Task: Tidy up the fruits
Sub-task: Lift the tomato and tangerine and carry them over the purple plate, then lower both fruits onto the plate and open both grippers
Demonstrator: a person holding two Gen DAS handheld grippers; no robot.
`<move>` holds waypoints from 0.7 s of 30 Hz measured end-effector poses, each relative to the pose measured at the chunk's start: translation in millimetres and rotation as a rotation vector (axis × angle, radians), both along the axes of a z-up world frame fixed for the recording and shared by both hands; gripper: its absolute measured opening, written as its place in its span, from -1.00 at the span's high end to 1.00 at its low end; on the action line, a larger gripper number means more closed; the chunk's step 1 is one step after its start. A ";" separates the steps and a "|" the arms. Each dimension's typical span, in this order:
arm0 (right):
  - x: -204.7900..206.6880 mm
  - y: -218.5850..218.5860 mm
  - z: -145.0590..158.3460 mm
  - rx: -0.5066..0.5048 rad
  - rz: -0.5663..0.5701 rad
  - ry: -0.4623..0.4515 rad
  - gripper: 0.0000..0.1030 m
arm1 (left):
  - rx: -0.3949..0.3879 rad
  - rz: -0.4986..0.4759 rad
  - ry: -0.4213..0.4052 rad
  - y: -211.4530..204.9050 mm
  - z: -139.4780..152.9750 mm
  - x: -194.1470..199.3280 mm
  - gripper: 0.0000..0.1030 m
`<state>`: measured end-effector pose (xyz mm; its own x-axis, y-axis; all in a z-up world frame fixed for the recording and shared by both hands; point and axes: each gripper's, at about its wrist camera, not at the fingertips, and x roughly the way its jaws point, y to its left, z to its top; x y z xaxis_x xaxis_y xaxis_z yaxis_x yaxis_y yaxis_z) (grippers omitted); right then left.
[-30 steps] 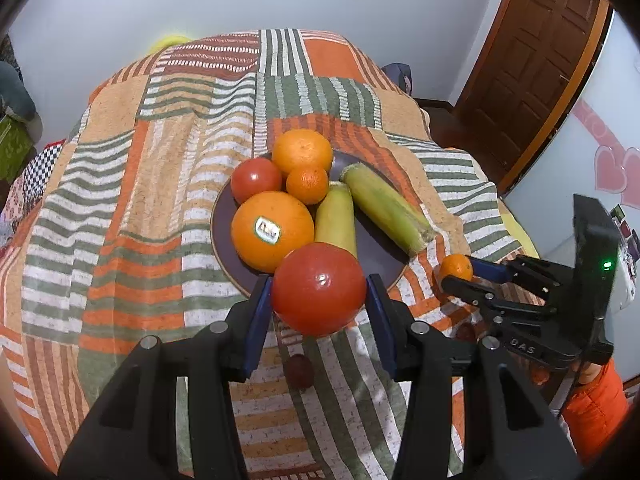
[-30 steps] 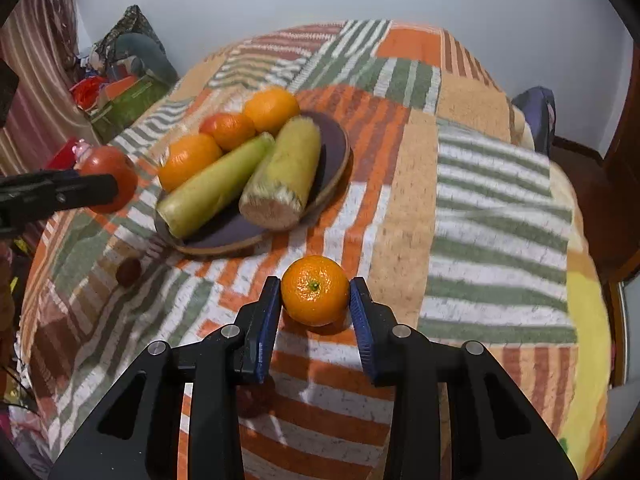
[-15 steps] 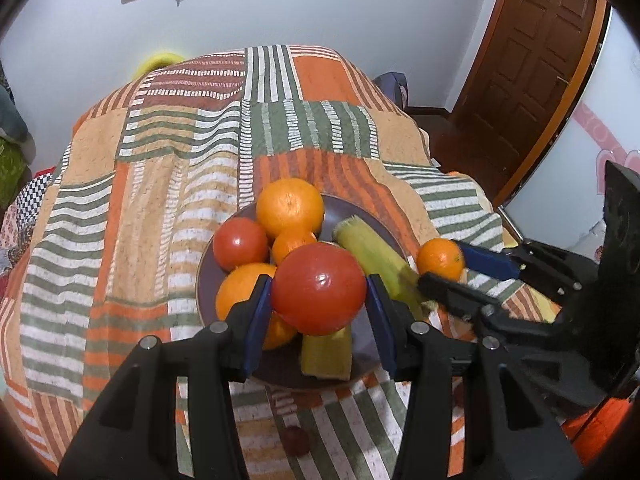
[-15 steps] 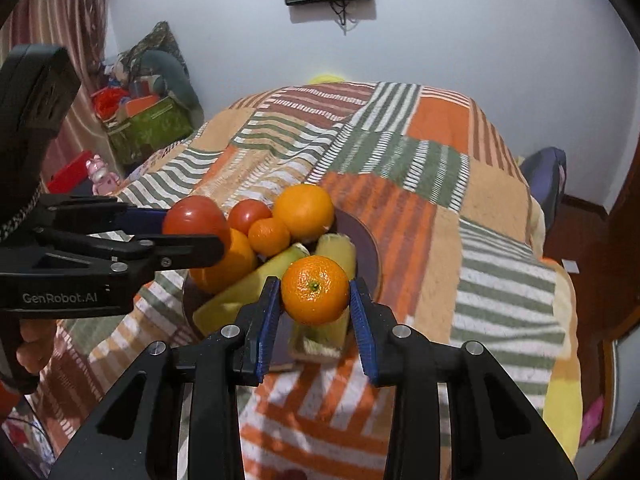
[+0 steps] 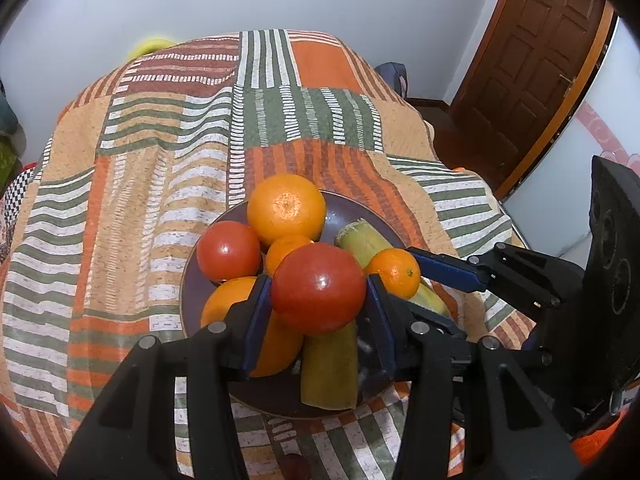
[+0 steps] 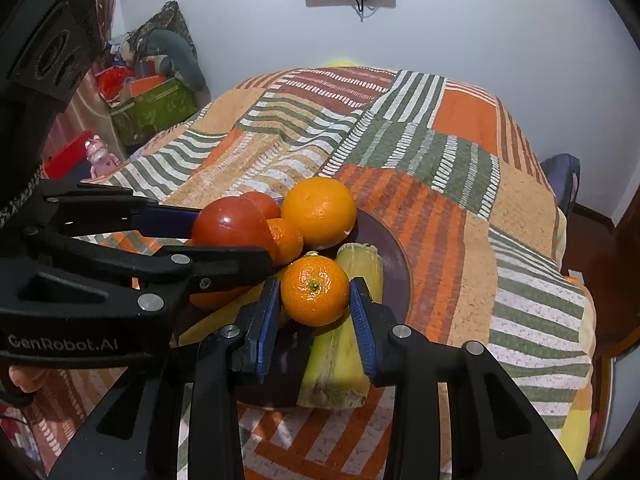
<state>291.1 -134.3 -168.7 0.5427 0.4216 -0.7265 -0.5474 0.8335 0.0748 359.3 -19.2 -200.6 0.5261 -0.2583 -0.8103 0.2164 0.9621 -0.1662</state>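
My left tongs [image 5: 319,298] clamped one tomato [image 5: 318,287]; right tongs [image 6: 315,291] clamped one mandarin [image 6: 315,290]. Below on plate [image 5: 188,280]: second tomato [image 5: 228,250], two oranges, two corn cobs.

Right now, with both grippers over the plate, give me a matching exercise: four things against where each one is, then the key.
Things:
1. big tomato
2. small mandarin
3. large orange
4. corn cob

Places:
A. far side of the plate
B. lying on the plate under the right gripper
C. between the left gripper fingers
D. between the right gripper fingers

Pairs: 1-C, 2-D, 3-A, 4-B
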 end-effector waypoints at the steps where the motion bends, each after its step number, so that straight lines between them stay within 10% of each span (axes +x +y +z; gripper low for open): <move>1: -0.4 0.1 -0.4 -0.001 -0.001 -0.003 0.37 | -0.007 -0.003 -0.002 0.7 0.3 -0.4 0.07; 21: -28.0 -20.9 25.9 0.022 -0.050 -0.008 0.15 | 0.026 0.053 -0.051 18.9 27.1 -45.0 -0.03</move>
